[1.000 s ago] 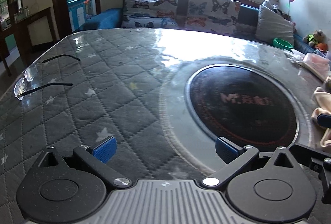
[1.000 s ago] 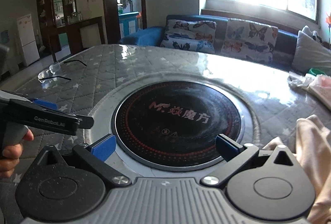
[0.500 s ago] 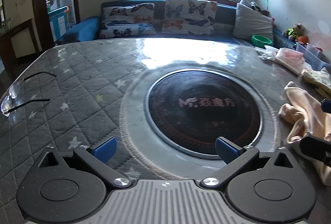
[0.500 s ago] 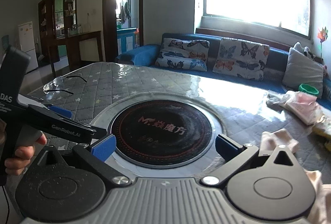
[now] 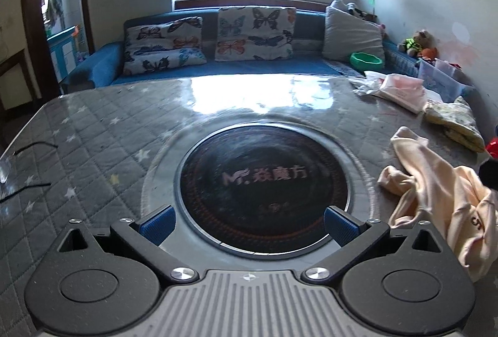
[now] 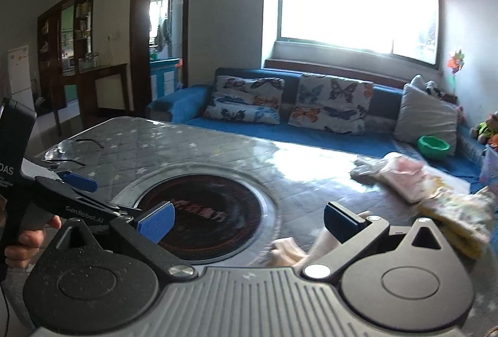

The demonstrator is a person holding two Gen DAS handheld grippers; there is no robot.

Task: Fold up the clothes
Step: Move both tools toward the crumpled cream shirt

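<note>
Right of fingers (image 5: 157,221) (spread), cream garment (image 5: 442,196)

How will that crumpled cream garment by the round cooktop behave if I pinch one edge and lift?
The cream garment lies bunched in soft folds, so it will likely hang limp and trail. It looks thin, so probably light. The table cover looks glossy, so pushed fabric may slide rather than bunch further.

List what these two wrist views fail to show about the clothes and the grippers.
- Peach garment, left wrist view: its right part runs off the frame, so its type is unclear.
- Same garment, right wrist view: mostly hidden behind the open right gripper.
- Folded clothes, right wrist view: motion-blurred.
- Eyeglasses, left wrist view: cut by the left edge.
</note>
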